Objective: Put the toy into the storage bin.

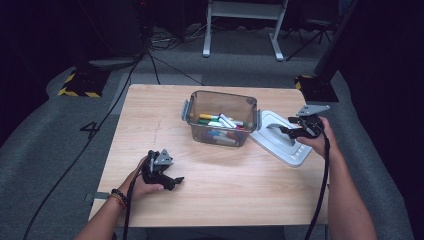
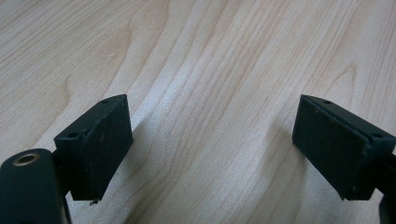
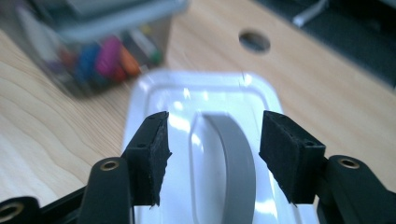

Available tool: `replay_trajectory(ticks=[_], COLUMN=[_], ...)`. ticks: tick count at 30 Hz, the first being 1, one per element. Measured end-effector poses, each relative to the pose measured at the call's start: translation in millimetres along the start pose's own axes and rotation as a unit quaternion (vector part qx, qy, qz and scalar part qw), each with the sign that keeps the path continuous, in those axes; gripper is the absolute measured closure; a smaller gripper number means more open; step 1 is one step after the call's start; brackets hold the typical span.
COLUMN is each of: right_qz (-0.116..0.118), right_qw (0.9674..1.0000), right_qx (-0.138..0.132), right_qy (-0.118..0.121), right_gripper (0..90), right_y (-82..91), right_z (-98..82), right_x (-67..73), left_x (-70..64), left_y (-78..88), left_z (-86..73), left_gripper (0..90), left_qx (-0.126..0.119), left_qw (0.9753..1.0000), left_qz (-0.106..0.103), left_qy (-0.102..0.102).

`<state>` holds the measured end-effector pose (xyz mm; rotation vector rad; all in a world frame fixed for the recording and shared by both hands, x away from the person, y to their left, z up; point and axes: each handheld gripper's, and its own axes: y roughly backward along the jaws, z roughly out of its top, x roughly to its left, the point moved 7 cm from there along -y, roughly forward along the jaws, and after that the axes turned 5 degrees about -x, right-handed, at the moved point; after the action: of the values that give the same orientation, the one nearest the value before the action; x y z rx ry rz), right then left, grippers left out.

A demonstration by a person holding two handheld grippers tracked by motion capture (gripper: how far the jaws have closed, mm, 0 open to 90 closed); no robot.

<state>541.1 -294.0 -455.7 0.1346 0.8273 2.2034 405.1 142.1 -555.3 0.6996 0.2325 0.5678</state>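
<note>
On the wooden surface [image 1: 150, 115] a clear plastic bin [image 1: 221, 119] holding coloured markers [image 1: 220, 122] stands near the far edge, and its white lid [image 1: 280, 137] lies just beside it on the right, leaning against the bin's side, with a grey handle [image 3: 236, 154] running along its top. The right gripper [image 1: 296, 131] hangs over that lid; in the right gripper view its 2 fingers [image 3: 154, 154] stand apart on either side of the handle, not pressing it. The left gripper [image 1: 172, 181] rests low on the surface near the front left, well apart from the bin, its fingers [image 2: 98, 144] spread wide with bare wood between them.
</note>
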Motion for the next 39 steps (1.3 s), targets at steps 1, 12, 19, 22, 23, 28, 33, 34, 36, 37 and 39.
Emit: replay_trajectory(ticks=[1, 12, 19, 22, 23, 28, 33, 34, 36, 37, 39], right_qz=[-0.002, -0.029, -0.036, -0.032, -0.032, -0.029, -0.038, -0.042, -0.051, -0.055, -0.059], right_qw=[0.9998, 0.9954, 0.9955, 0.9957, 0.9957, 0.9963, 0.9975, 0.9976, 0.9973, 0.9972, 0.9970], right_qx=[0.013, 0.065, 0.067, 0.066, 0.070, 0.061, 0.038, 0.037, 0.035, 0.033, 0.024], right_qy=[-0.012, -0.064, -0.058, -0.057, -0.051, -0.053, -0.046, -0.041, -0.040, -0.040, -0.043], right_gripper=[41.0, 45.1, 65.8, 66.5, 67.6, 67.9, 68.0, 68.0, 68.0, 68.0, 68.0], right_y=[-5.1, -42.3, -51.7, -51.2, -49.8, -41.9, -24.5, -20.9, -14.0, -10.5, -3.9], right_z=[-6.6, -47.1, -46.1, -46.1, -46.2, -44.9, -38.1, -37.2, -35.7, -35.1, -33.5], right_x=[-3.6, -21.2, -22.1, -21.6, -20.7, -21.2, -24.8, -26.1, -28.3, -29.9, -33.0], left_x=[0.1, 0.0, 0.0, 0.0, 0.1, 0.1, 0.0, 0.0, 0.1, 0.1, 0.0], left_y=[0.1, 0.0, 0.0, 0.1, 0.1, 0.1, 0.0, 0.0, 0.1, 0.1, 0.0], left_z=[-0.1, 0.0, 0.0, -0.1, -0.1, 0.0, 0.0, 0.0, 0.0, 0.0, 0.0], left_gripper=[12.4, 12.4, 12.4, 12.4, 12.4, 12.4, 12.4, 12.4, 12.4, 12.4, 12.4], left_qx=[0.001, 0.000, 0.000, 0.001, 0.001, 0.001, 0.000, 0.000, 0.001, 0.001, 0.000], left_qw=[1.0000, 1.0000, 1.0000, 1.0000, 1.0000, 1.0000, 1.0000, 1.0000, 1.0000, 1.0000, 1.0000], left_qz=[0.000, 0.000, 0.000, 0.000, 0.000, 0.000, 0.000, 0.000, 0.000, 0.000, 0.000], left_qy=[-0.001, 0.000, 0.000, -0.001, -0.001, -0.001, 0.000, 0.000, -0.001, -0.001, 0.000])
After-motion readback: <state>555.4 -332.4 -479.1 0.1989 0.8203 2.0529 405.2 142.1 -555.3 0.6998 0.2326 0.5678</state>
